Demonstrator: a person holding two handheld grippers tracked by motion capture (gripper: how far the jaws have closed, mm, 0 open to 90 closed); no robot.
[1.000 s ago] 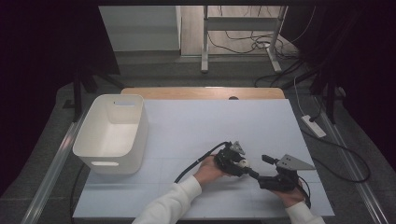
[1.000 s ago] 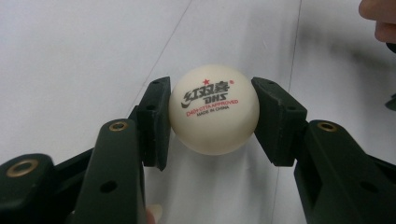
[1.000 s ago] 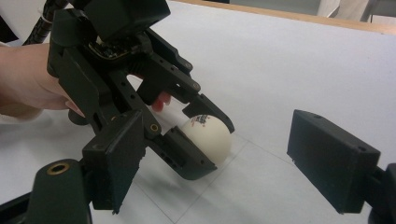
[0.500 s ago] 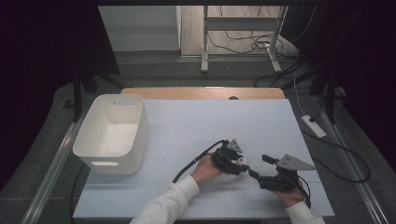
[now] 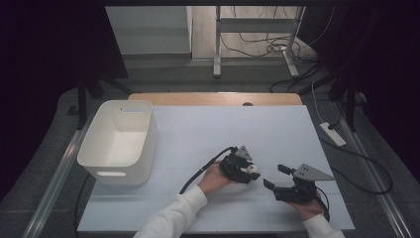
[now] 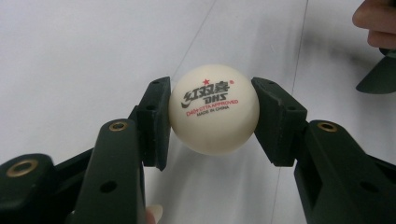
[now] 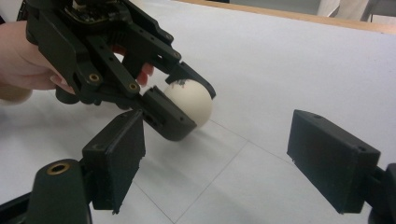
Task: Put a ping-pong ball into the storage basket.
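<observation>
A white table-tennis ball with red and black DHS print sits between my left gripper's jaws, and both pads touch its sides just above the white table sheet. In the high view this left gripper and the ball are at front centre, pointing right. My right gripper stands just to its right, open and empty, facing the ball. In the right gripper view the open jaws of the right gripper frame the left gripper and the ball a short way ahead.
A white plastic bin stands empty at the table's left. A white sheet covers the table, with a wooden edge at the back. A power strip and cables lie off the right side.
The left hand and forearm have shifted slightly to the left with the gripper. The right gripper has stayed where it was.
</observation>
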